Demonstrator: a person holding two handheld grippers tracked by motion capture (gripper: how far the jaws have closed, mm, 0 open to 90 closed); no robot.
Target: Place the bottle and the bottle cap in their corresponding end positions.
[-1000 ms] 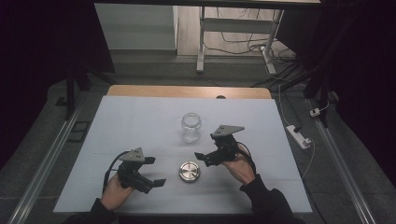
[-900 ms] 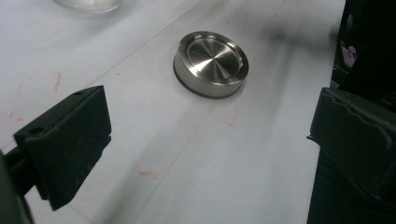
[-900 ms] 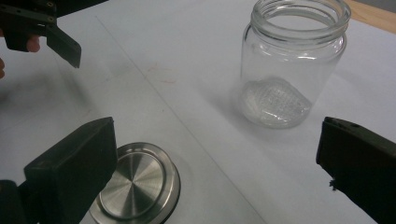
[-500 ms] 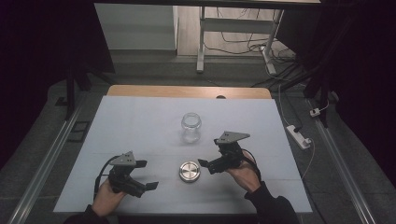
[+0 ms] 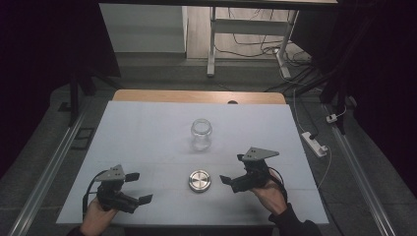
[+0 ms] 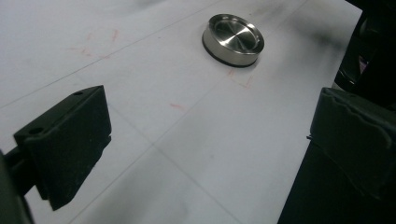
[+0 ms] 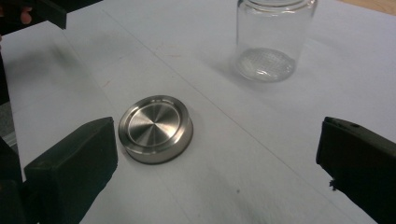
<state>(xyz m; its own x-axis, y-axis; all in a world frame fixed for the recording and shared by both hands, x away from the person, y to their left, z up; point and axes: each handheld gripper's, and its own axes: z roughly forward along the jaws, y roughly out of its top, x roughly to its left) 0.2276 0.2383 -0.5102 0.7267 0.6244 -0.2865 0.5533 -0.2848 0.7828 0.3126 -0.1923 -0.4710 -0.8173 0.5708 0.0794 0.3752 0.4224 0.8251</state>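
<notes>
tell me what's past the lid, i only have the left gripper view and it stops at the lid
Observer: A clear glass jar stands upright beyond the metal lid, apart from it, with its mouth open.
Operator: is the right gripper on anything
Observer: No. The right gripper is open and empty, just to the right of the lid in the high view, pointing at it.
Operator: anything in the jar
Observer: It looks empty; the right gripper view shows its bare glass bottom.
Operator: and my left gripper from above
Observer: The left gripper is open near the front left of the white table, well clear of the lid.
</notes>
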